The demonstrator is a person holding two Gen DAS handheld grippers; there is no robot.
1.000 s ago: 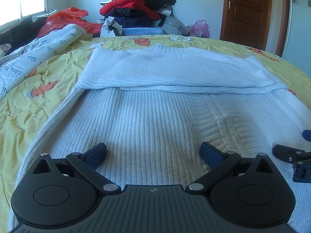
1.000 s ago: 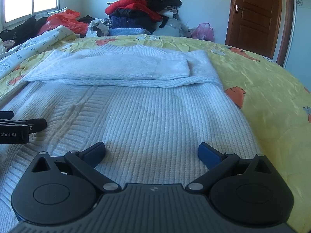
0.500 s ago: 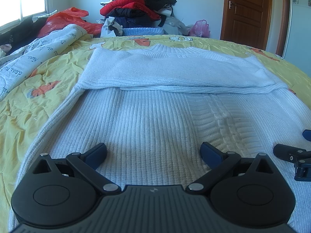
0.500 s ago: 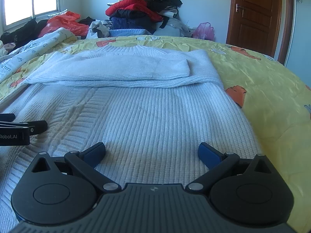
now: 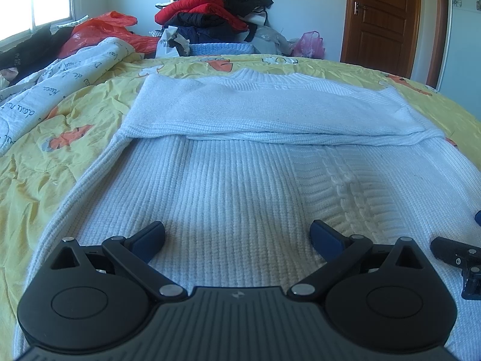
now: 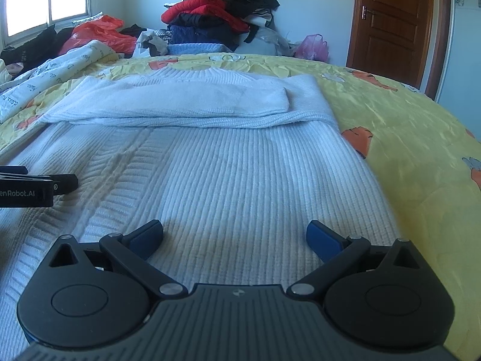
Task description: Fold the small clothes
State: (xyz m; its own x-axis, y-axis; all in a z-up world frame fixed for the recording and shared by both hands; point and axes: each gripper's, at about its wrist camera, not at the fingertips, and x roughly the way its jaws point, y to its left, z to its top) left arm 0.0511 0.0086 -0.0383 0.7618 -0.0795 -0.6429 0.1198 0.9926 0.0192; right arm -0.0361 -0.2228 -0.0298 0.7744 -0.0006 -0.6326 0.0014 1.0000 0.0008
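The left claw is spread wide, holding nothing, low over the near hem of the sweater; whether its blue pads touch the knit cannot be told. The right claw is just as wide apart and also holds nothing, over the same hem, with its right pad near the sweater's right edge.

The white ribbed sweater lies flat on the bed ahead of both claws, its sleeves folded across the chest at the far end, a cable-knit strip running between the two claws.

Each claw shows at the edge of the other's view. The left one, seen left of the right claw, bears white lettering reading "enRobot.AI", cut off at the frame edge. The script on the white quilt, far left of the left claw, is too skewed to read.
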